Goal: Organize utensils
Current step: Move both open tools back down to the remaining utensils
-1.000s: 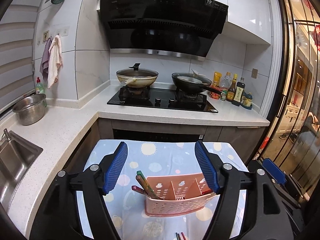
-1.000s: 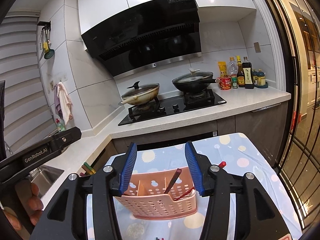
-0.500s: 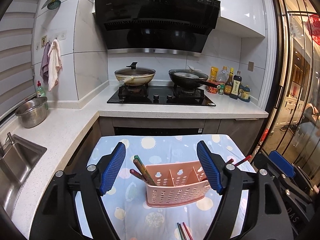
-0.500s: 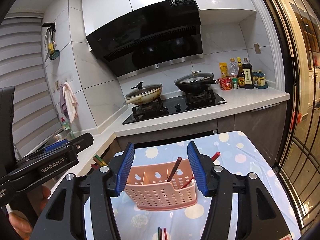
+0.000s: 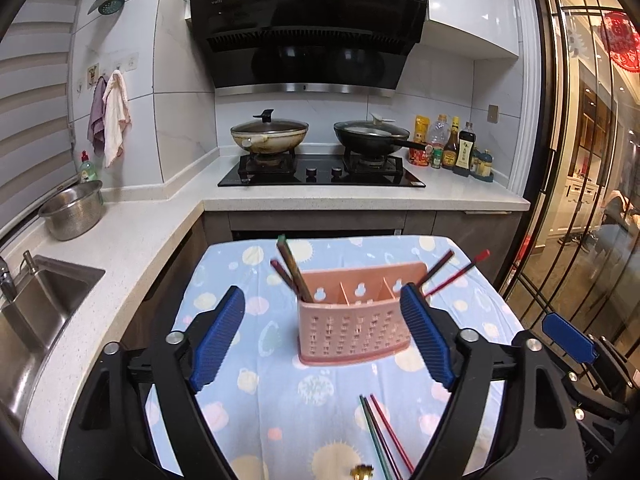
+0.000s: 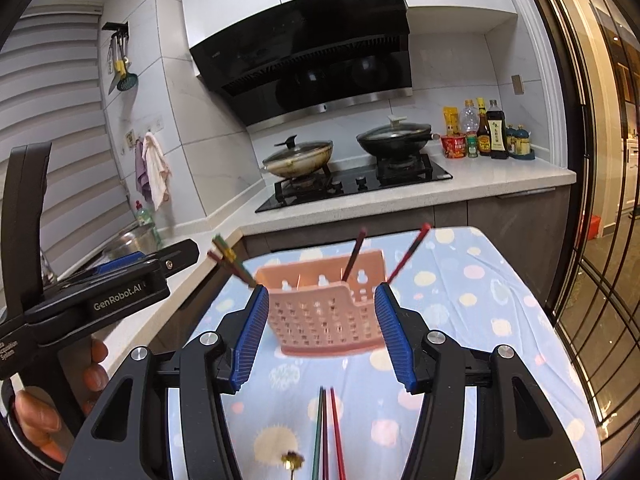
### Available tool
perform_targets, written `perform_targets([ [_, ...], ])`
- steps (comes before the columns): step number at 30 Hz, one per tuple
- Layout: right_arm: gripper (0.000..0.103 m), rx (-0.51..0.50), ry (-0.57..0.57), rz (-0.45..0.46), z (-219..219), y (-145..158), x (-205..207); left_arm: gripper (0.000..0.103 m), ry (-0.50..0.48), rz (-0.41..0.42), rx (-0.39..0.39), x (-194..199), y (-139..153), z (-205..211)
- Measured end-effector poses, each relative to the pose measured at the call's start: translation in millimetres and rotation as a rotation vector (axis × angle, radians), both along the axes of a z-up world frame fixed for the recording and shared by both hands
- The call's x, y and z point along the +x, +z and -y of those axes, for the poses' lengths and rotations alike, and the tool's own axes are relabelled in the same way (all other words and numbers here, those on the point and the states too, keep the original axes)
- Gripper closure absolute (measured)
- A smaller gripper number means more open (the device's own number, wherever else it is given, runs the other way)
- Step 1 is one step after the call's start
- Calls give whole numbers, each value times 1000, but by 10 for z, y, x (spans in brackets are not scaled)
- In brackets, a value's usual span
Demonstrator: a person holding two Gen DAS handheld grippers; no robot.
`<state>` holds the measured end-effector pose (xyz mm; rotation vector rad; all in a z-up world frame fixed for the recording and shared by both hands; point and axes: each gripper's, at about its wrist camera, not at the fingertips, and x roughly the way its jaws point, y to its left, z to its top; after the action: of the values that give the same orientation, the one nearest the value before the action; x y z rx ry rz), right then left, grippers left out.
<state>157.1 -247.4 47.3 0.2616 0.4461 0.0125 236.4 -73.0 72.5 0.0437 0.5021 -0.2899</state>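
While both grippers hover empty, patterned tablecloth [image 5: 248, 412] carries pink caddy [image 5: 354, 330] mid-table. Left gripper [image 5: 326, 340] spread wide; right gripper [image 6: 322, 334] likewise. Chopsticks [image 5: 292, 270] lean in caddy's end compartments; loose chopsticks [image 6: 328, 432] lie nearer.

A small table covered by a light blue cloth [image 5: 280, 412] printed with suns carries a pink perforated utensil holder [image 5: 354, 330] near its middle. Loose chopsticks [image 5: 382, 436] lie flat on the cloth at the near edge, beside a small gold utensil tip [image 6: 293, 460].
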Motion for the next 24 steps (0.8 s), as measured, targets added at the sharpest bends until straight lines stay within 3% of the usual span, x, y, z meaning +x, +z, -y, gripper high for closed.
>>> perform_targets([
  [6, 49, 52, 8, -95, -44, -341, -338, 22, -10, -56, 26, -323, -347, -103],
  [12, 49, 79, -15, -202, -79, -776, -651, 22, 13, -182, 20, -538, -847, -266],
  [24, 52, 18, -18, -342, -269, -1432, -986, 22, 32, -365, 40, -922, -1680, -364],
])
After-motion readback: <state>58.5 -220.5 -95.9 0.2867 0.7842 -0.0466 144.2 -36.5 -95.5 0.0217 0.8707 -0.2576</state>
